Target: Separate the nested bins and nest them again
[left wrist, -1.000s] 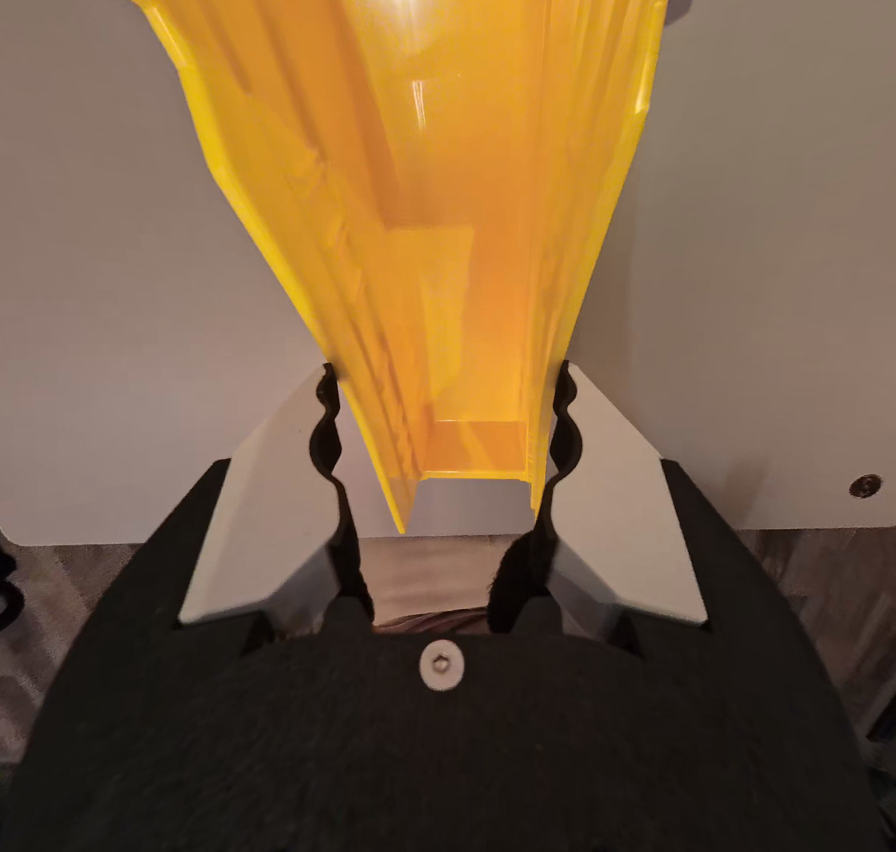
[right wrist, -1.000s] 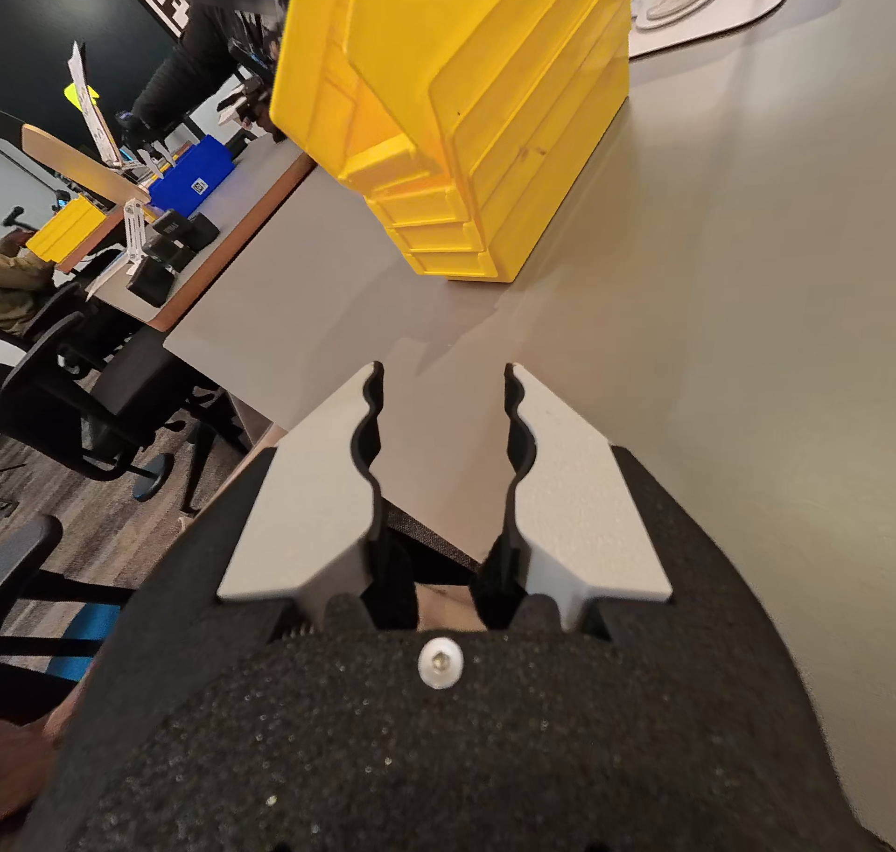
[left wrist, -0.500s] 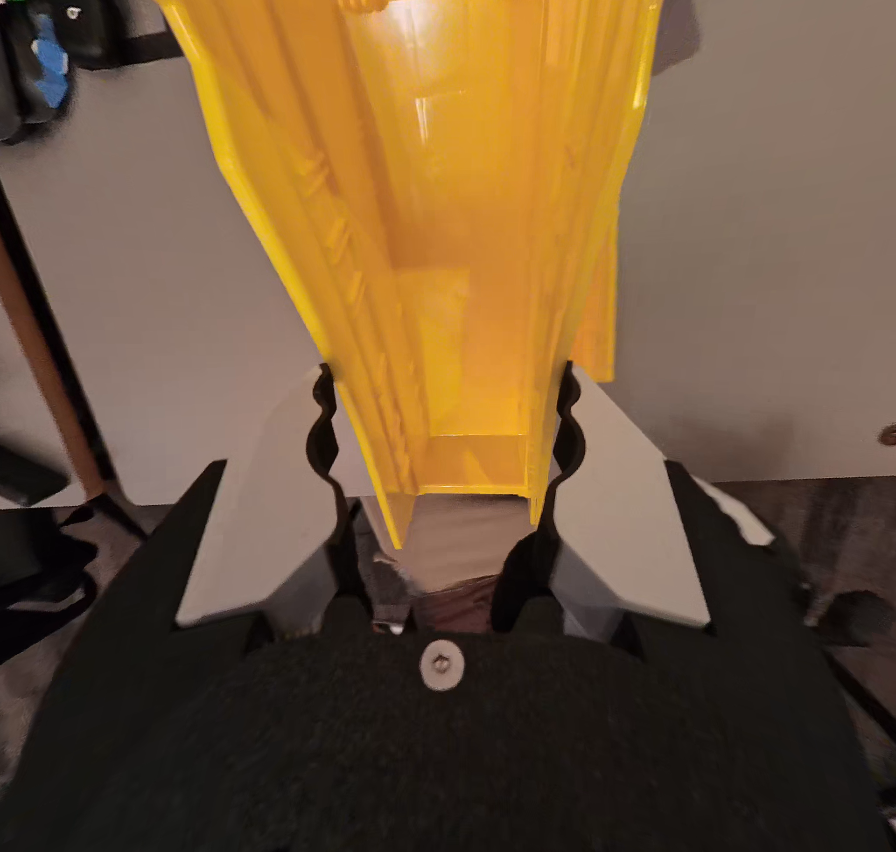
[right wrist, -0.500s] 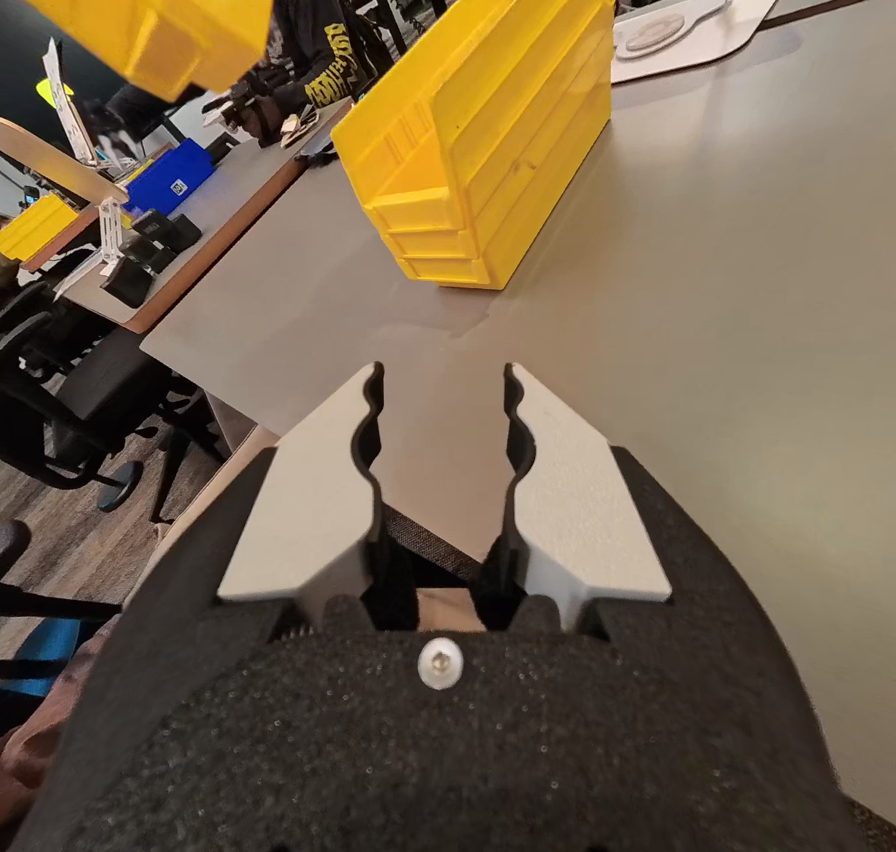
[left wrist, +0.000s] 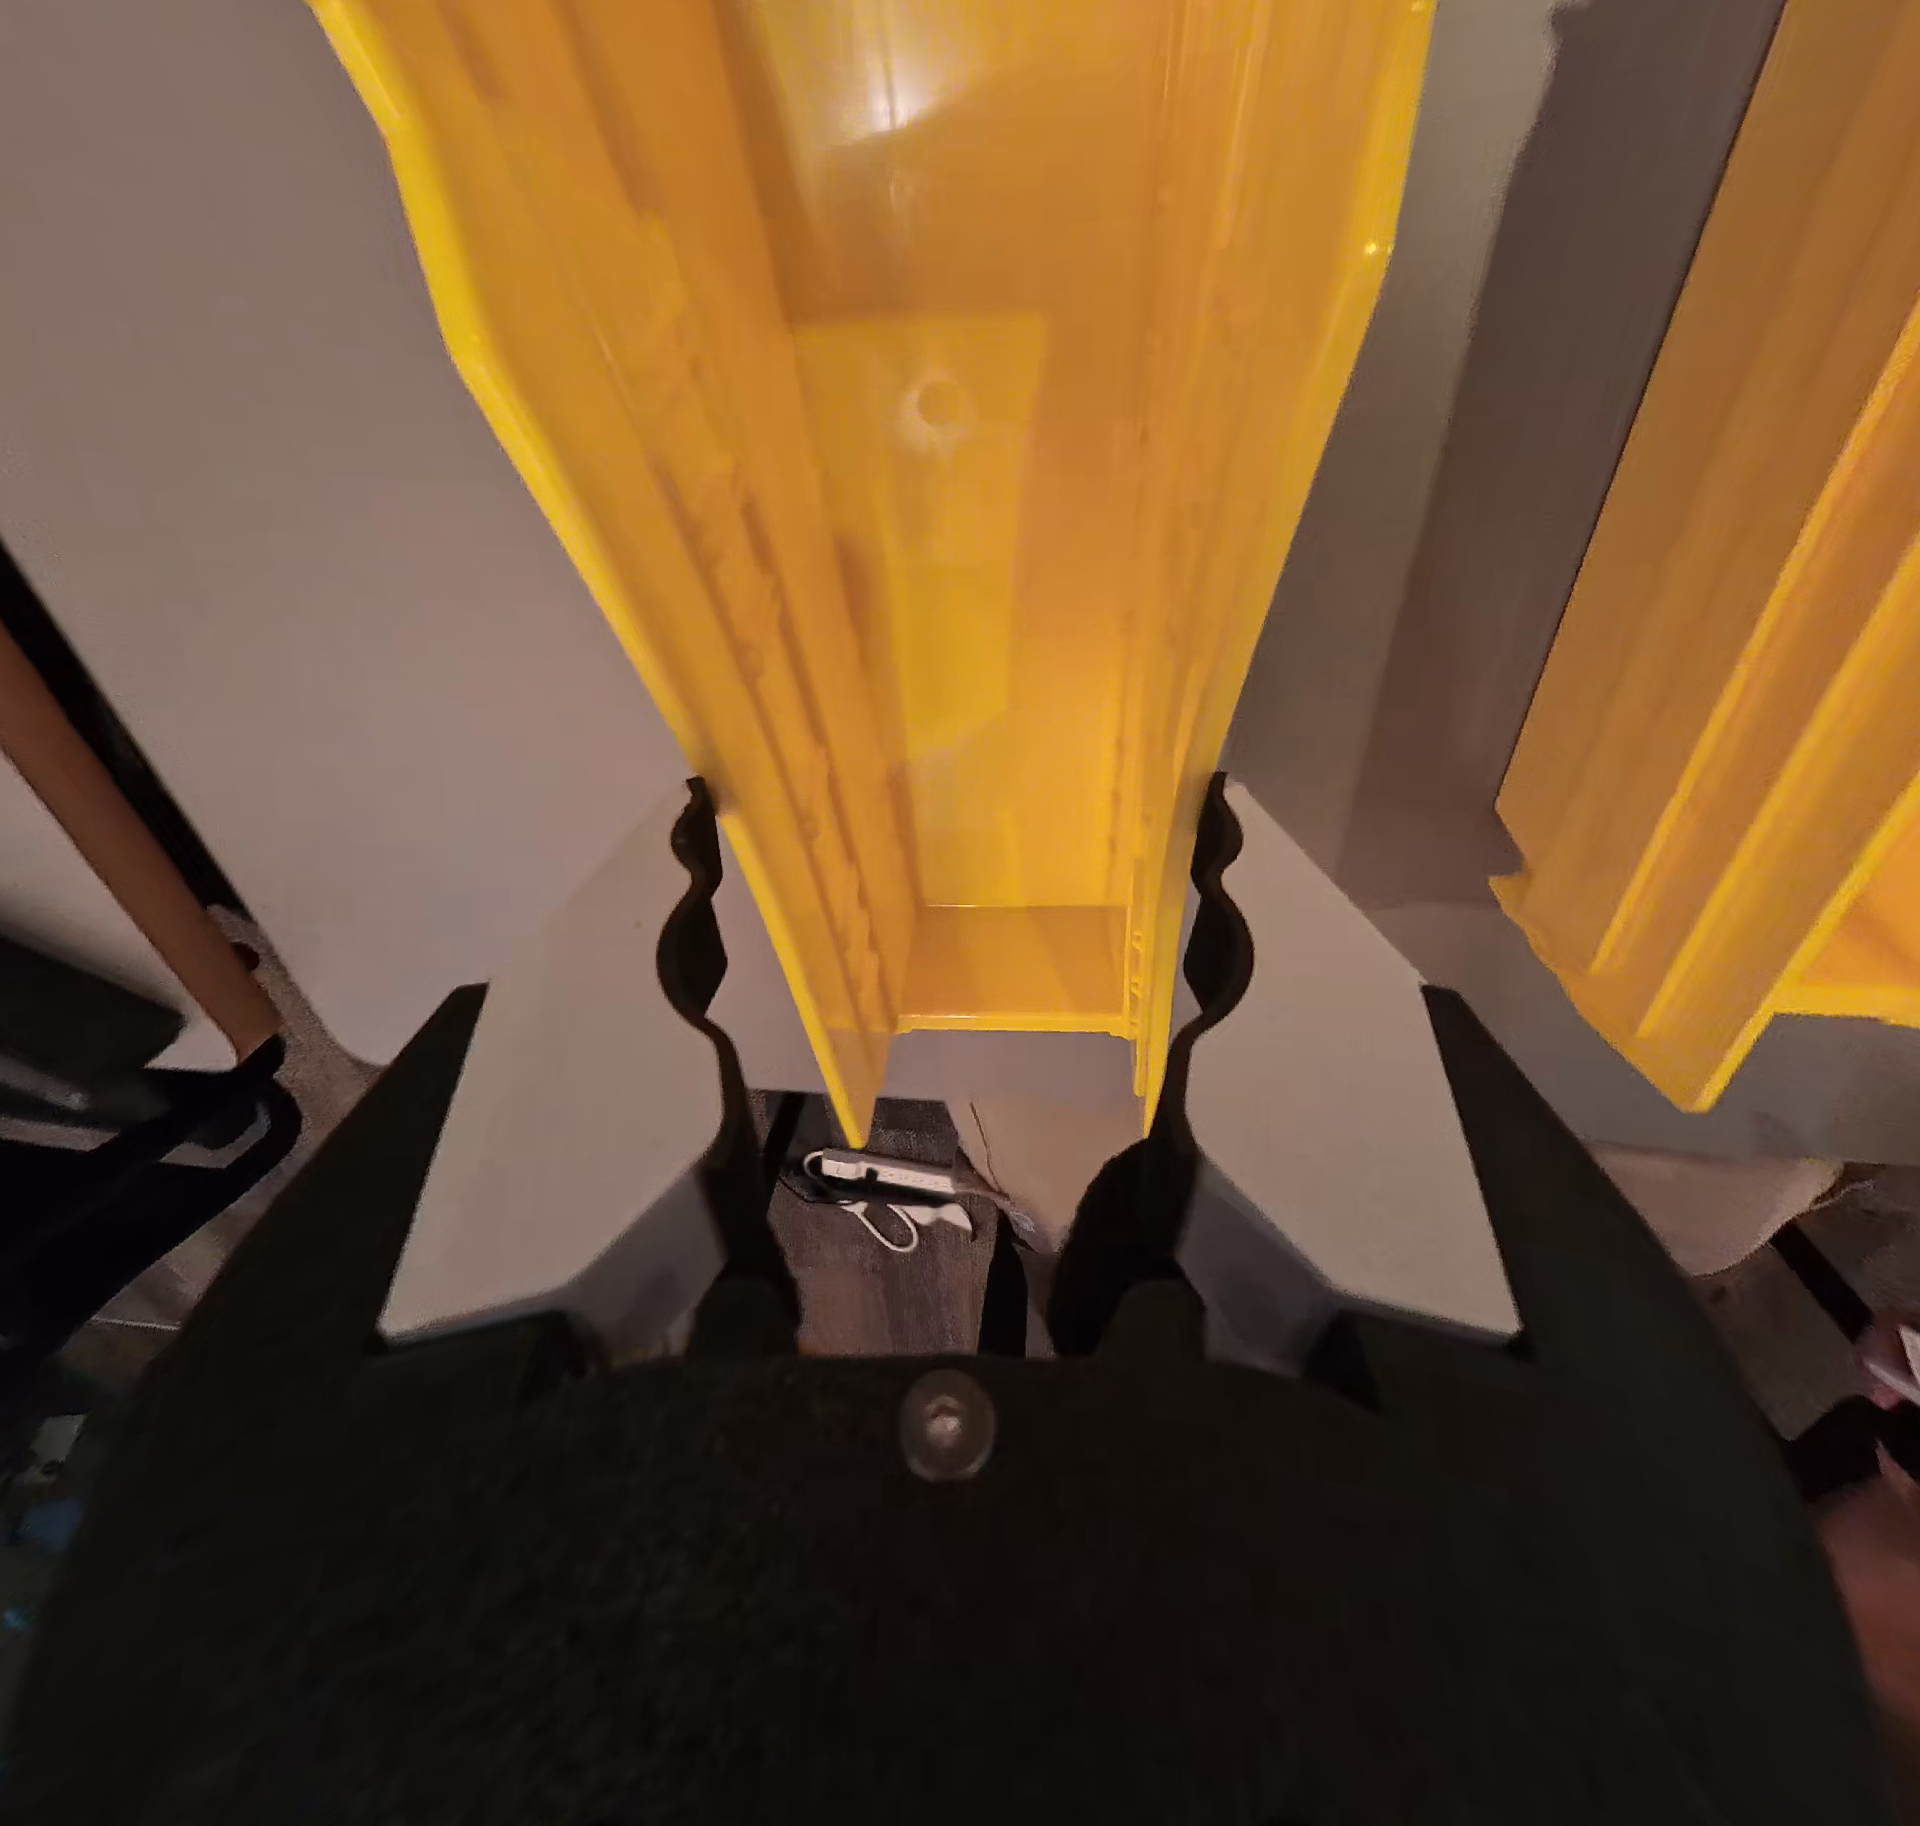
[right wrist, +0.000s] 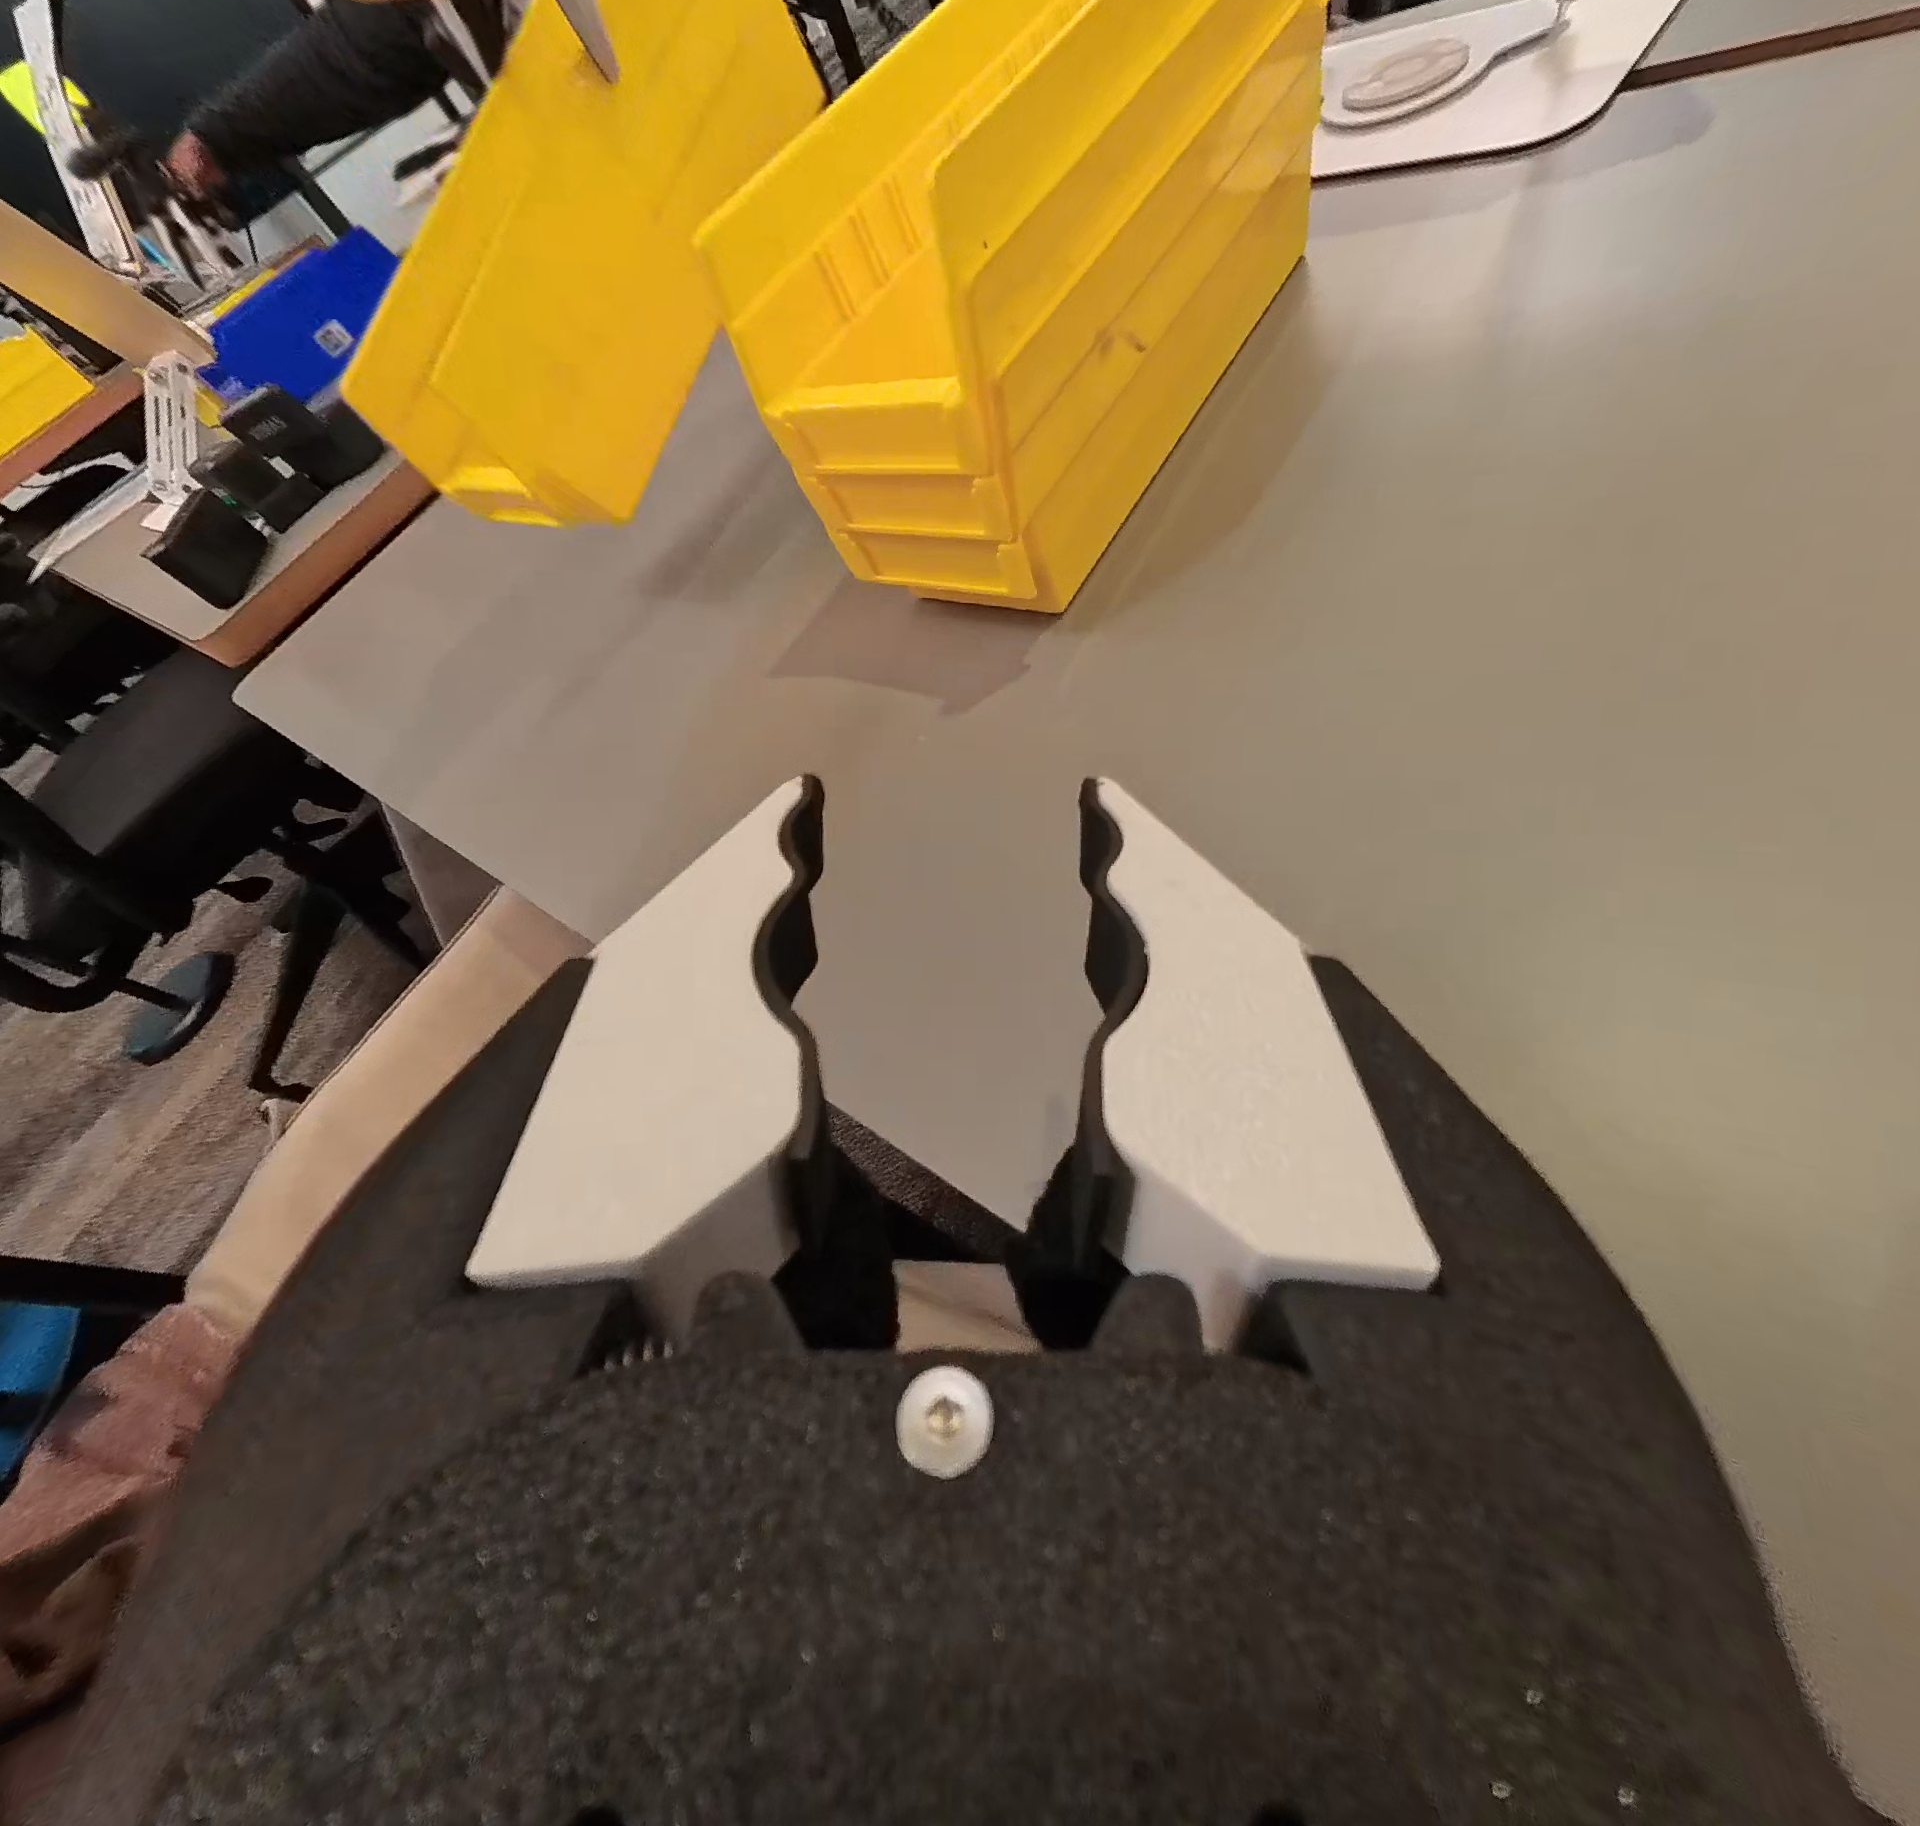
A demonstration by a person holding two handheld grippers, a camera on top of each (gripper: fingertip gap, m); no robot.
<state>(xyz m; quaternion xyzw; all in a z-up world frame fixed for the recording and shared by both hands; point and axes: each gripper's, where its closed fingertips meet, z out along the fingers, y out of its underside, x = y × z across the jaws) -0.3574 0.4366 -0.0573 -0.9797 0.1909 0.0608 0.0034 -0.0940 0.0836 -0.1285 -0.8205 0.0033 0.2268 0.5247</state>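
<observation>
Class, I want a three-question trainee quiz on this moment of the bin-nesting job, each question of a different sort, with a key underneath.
1. True or false: the left gripper grips a single yellow bin that hangs in the air, clear of the table.
2. Multiple choice: the right gripper is A) shut on a bin, B) open and empty, C) out of view.
3. Fill in: the stack of nested bins rests on the ____.

Key: 1 true. 2 B. 3 table; three stepped front lips show on the stack, while the lifted bin hangs tilted to one side of it.
</observation>
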